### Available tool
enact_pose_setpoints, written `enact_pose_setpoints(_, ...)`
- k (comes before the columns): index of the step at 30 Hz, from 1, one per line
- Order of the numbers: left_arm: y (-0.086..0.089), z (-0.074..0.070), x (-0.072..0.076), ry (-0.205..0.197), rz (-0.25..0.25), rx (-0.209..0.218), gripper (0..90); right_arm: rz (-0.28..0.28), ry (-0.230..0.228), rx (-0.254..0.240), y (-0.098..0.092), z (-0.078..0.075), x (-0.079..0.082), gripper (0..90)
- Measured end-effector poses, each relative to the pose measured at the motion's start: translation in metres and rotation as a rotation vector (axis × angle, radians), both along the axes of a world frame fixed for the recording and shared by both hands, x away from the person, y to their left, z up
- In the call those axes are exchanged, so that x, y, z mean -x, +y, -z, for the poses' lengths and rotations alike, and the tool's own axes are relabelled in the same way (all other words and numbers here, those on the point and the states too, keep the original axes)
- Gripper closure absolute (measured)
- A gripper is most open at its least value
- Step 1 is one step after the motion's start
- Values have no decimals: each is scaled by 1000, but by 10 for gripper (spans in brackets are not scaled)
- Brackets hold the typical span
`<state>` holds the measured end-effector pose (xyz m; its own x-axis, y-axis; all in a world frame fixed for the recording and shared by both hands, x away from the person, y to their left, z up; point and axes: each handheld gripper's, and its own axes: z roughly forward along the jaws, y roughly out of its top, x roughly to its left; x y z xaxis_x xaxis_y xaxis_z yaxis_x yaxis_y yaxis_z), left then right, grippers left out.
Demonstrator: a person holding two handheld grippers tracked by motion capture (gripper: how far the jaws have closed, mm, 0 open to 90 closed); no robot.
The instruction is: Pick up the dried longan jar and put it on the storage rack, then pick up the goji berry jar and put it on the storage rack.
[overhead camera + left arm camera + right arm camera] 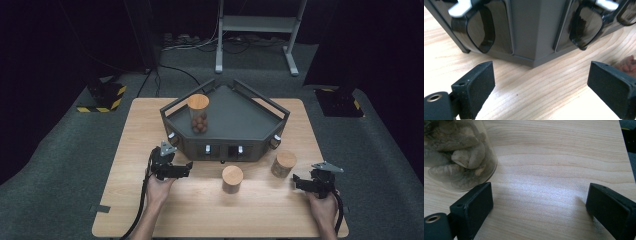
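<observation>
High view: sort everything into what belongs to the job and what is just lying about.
Likely in the job: dark rack; jar of brown balls on it; middle jar; right jar; left gripper, open, at the rack's front; right gripper, open, beside the right jar.

Lying about: left striped block and right striped block on the floor; metal stand; cables.

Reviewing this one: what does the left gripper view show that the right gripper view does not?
The left gripper view has the dark stand's corner close ahead, two glossy dark windows in its faces and white latches above them. The right gripper view instead has a clear jar of pale lumpy pieces at upper left, beside that tool's left pad. Both views have the light wooden tabletop and a pair of black pads standing apart with nothing between them: the left tool and the right tool are both open.
</observation>
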<state>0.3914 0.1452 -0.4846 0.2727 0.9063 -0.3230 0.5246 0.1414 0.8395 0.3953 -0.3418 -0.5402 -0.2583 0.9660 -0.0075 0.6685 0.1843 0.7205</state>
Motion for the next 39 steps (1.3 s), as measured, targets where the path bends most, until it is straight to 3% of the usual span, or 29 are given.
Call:
enact_pose_setpoints(14,-4,26,1,21,-10,-13,68,0,0,0,0,0,0,69)
enact_pose_setpoints(39,-8,55,-2,61,-38,-20,60,0,-1,1,0,0,0,69)
